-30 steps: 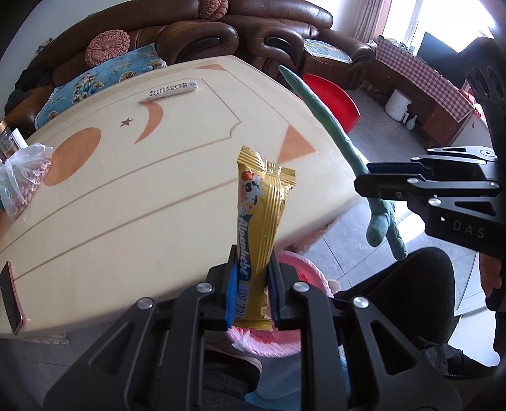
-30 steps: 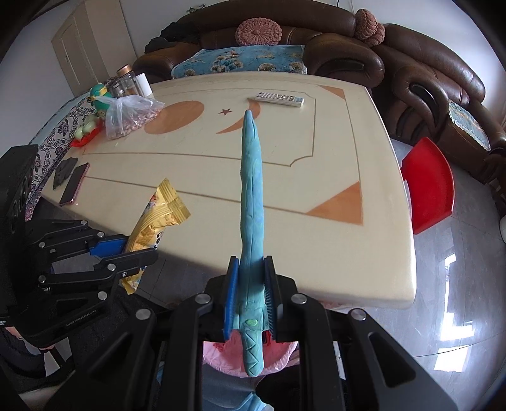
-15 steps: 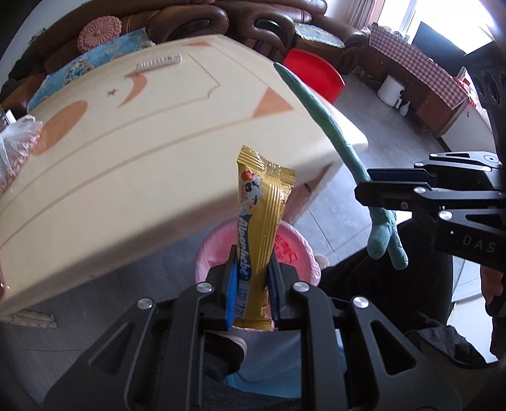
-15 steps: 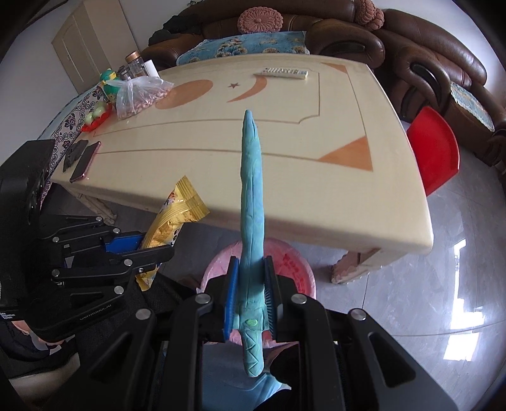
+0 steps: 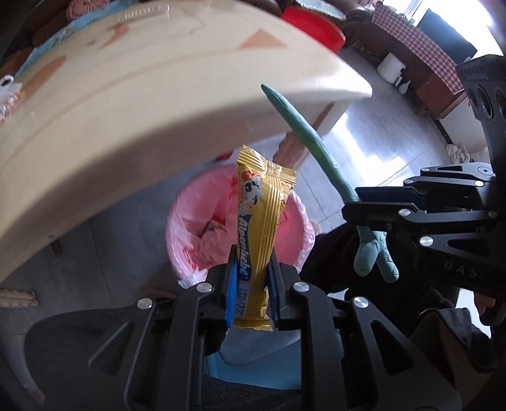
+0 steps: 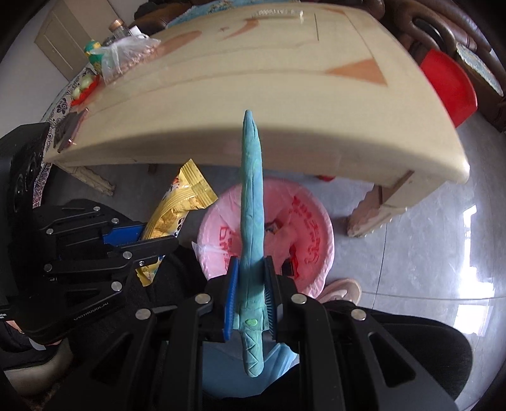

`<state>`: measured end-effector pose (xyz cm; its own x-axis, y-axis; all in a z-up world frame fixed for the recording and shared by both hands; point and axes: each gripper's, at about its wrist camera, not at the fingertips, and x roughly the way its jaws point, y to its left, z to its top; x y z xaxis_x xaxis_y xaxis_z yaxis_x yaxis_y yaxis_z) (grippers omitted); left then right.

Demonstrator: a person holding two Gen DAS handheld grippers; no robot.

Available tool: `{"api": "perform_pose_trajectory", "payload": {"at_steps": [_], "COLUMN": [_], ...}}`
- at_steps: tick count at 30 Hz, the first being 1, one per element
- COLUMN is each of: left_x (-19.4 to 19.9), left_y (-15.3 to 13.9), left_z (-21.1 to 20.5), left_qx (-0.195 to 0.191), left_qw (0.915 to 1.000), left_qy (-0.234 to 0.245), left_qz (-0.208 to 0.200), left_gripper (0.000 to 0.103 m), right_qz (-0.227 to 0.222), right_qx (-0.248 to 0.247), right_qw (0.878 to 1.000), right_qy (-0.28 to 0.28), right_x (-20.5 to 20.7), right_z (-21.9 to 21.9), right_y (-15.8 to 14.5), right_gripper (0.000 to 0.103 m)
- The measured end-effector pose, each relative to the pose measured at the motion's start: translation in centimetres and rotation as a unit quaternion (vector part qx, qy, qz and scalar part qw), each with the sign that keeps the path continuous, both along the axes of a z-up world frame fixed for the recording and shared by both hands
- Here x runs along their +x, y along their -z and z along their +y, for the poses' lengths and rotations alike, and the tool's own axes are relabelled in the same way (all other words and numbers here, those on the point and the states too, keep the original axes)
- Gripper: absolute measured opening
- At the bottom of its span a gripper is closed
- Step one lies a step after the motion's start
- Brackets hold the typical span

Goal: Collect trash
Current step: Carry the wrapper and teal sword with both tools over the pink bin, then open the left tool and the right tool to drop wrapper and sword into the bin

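My left gripper [image 5: 252, 278] is shut on a gold Alpenliebe candy wrapper [image 5: 261, 218], held upright above a bin lined with a pink bag [image 5: 196, 221]. My right gripper [image 6: 251, 291] is shut on a long teal clay strip [image 6: 251, 202] that points up over the same pink-lined bin [image 6: 310, 227]. The bin stands on the floor under the table's near edge and holds some wrappers. The right gripper [image 5: 379, 210] with the strip [image 5: 303, 126] shows at the right of the left wrist view. The left gripper [image 6: 148, 240] with the wrapper [image 6: 177, 202] shows at the left of the right wrist view.
A cream table [image 6: 284, 104] overhangs the bin, its leg [image 6: 376, 211] at the right. On it lie a remote [image 6: 278, 13], a plastic bag [image 6: 126, 53] and a phone [image 6: 71, 132]. A red stool [image 6: 449, 85] stands beyond. My shoe [image 6: 344, 287] is near the bin.
Both grippers have dropped from table height down past the table edge. The pink-lined bin is now in full view below the wrapper and the clay strip.
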<state>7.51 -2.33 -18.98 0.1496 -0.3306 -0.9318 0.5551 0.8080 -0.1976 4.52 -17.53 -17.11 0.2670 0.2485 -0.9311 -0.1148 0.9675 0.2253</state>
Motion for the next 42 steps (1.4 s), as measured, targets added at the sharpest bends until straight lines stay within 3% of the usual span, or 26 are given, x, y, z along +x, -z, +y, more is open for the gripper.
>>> {"api": "perform_pose_trajectory", "payload": {"at_steps": [10, 18, 26, 32, 42], "left_x": [1.4, 3.8, 5.8, 6.3, 7.4], "left_y": [6.9, 13.3, 16.3, 18.2, 19.6], "left_z": [-0.8, -0.8, -2.1, -2.4, -1.8], "left_qx": [0.011, 0.035, 0.042, 0.053, 0.066], "left_qw": [0.9970, 0.9887, 0.9838, 0.9813, 0.9771], "left_qy": [-0.013, -0.040, -0.051, -0.053, -0.075], "left_qz": [0.075, 0.140, 0.166, 0.177, 0.188], "left_gripper": [0.017, 0.017, 0.017, 0.017, 0.019], "right_qz": [0.082, 0.140, 0.175, 0.194, 0.188], "right_qx": [0.014, 0.020, 0.020, 0.018, 0.017], "right_qw": [0.997, 0.990, 0.984, 0.980, 0.982], "right_qy": [-0.007, 0.015, 0.030, 0.040, 0.019], "right_x": [0.9, 3.7, 6.5, 8.1, 8.9], "right_z": [0.3, -0.6, -0.5, -0.8, 0.2], "right_y": [8.0, 14.8, 20.2, 22.8, 23.6], "right_gripper": [0.017, 0.017, 0.017, 0.017, 0.019]}}
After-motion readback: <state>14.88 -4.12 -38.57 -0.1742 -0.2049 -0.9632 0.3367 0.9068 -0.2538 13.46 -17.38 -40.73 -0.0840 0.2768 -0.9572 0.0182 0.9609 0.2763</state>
